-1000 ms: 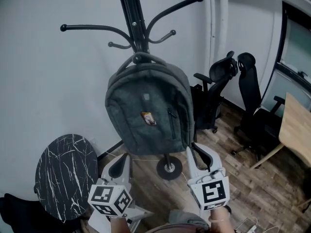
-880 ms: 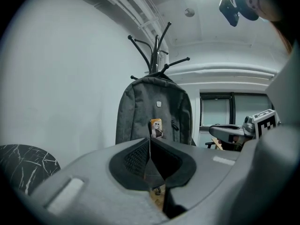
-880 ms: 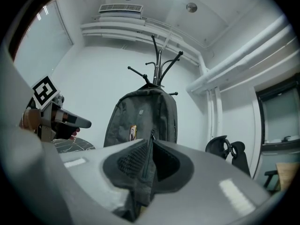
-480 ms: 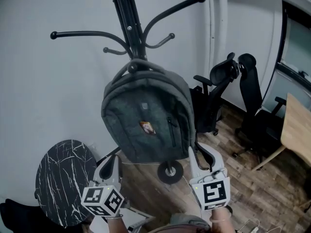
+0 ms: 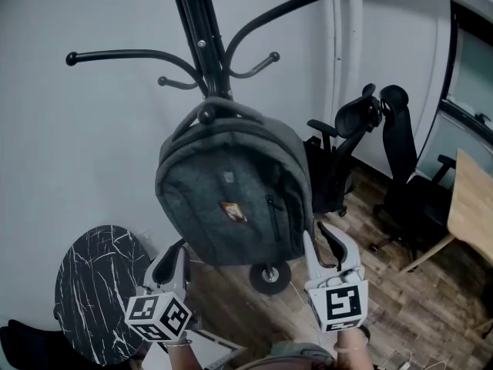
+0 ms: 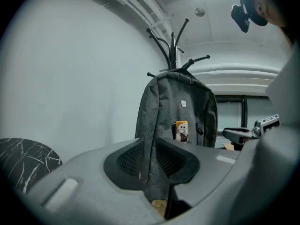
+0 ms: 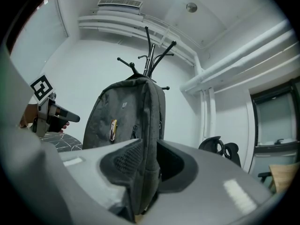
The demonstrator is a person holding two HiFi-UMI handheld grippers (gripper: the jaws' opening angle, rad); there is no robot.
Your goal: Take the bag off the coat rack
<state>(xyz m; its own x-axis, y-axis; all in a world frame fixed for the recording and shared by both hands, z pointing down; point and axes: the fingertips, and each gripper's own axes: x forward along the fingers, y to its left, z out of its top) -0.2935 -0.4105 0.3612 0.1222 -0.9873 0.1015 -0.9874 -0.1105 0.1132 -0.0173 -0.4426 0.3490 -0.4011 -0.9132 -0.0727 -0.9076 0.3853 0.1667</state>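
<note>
Item: grey bag (image 5: 231,199), hung by its top loop on the coat rack (image 5: 202,45), post at its 12 o'clock.
My left gripper (image 5: 176,249): at the bag's 7 o'clock corner, jaws just opening, gap narrow, bag edge between them.
My right gripper (image 5: 322,241): at 5 o'clock, jaws just opening, partly apart, bag side between them.

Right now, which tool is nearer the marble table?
Left. The left tool hangs right of the marble table, the right tool across the bag; their jaws have just been opening, each astride a bag edge.
</note>
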